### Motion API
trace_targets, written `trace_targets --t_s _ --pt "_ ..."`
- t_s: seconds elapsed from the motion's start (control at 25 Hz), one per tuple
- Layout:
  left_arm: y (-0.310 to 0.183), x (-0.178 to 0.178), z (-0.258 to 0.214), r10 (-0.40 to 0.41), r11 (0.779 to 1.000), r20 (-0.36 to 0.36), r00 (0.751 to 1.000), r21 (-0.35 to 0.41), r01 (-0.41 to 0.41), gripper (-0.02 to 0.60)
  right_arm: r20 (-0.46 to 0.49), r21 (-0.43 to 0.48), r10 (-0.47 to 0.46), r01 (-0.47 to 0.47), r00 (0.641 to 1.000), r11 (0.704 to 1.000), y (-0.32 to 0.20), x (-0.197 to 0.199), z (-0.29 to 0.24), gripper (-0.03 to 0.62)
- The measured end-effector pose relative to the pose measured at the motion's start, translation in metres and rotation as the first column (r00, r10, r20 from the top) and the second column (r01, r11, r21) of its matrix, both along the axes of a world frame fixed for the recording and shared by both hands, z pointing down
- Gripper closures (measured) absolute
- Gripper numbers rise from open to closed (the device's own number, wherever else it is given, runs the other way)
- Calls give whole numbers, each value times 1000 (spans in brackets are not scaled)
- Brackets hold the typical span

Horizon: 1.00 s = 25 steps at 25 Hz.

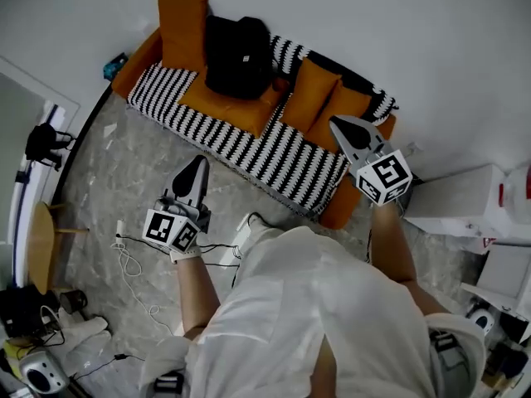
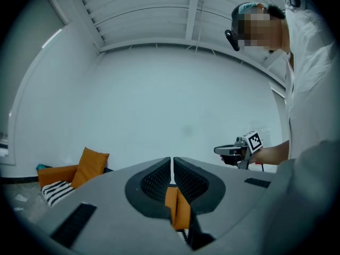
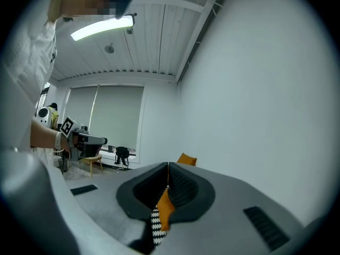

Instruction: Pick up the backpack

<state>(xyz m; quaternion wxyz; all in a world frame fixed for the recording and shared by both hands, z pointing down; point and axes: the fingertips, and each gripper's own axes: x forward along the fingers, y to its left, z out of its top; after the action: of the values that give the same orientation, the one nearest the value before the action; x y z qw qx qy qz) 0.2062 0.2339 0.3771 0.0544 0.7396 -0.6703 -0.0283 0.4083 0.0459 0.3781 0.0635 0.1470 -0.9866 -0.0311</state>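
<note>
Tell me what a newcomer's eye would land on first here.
The orange sofa with its black-and-white striped cover stands out first, set against the far wall. The black backpack sits on it between orange cushions. Nearer the person, the left tool and right tool point toward the sofa, both shut and empty.
</note>
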Motion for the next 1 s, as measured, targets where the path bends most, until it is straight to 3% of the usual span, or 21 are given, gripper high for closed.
trace_targets --t_s 0.44,0.76,1.0 --pt "79 -141 -17 -143 987 11 990 70 142 546 26 -15 -5 5 1000 1000 17 -132 -6 574" --pt "149 -193 -7 -283 953 -61 957 96 288 546 -29 -3 -106 106 994 994 32 -210 -1 574" --pt "171 -217 10 -353 929 -124 927 69 363 546 -54 -15 -164 163 985 987 23 -269 8 574"
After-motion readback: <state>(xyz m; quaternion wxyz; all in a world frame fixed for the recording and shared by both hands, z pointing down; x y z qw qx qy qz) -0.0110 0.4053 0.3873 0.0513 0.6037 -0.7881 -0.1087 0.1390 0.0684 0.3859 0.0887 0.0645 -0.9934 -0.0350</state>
